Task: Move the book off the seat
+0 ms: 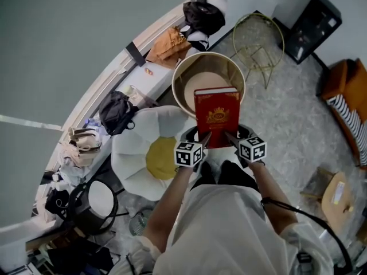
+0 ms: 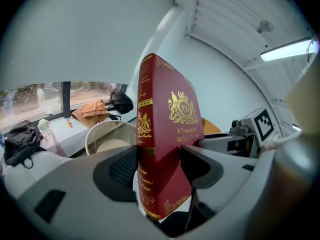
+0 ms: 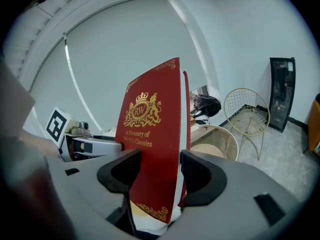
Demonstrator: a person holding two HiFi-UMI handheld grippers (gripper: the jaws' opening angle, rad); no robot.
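Two grips on red book [image 1: 217,114], left tongs [image 1: 205,138], right tongs [image 1: 230,136], lower corners covered

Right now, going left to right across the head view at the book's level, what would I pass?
Black bag, white petal-shaped seat, red book, orange chair.

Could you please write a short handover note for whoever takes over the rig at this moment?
Left gripper: shut on the red book, near its spine.
Right gripper: shut on the same book, at its page edge.
Book: in the air, seen over the round beige seat in the head view.
Done: book lifted.
Left: set it down off the seat.
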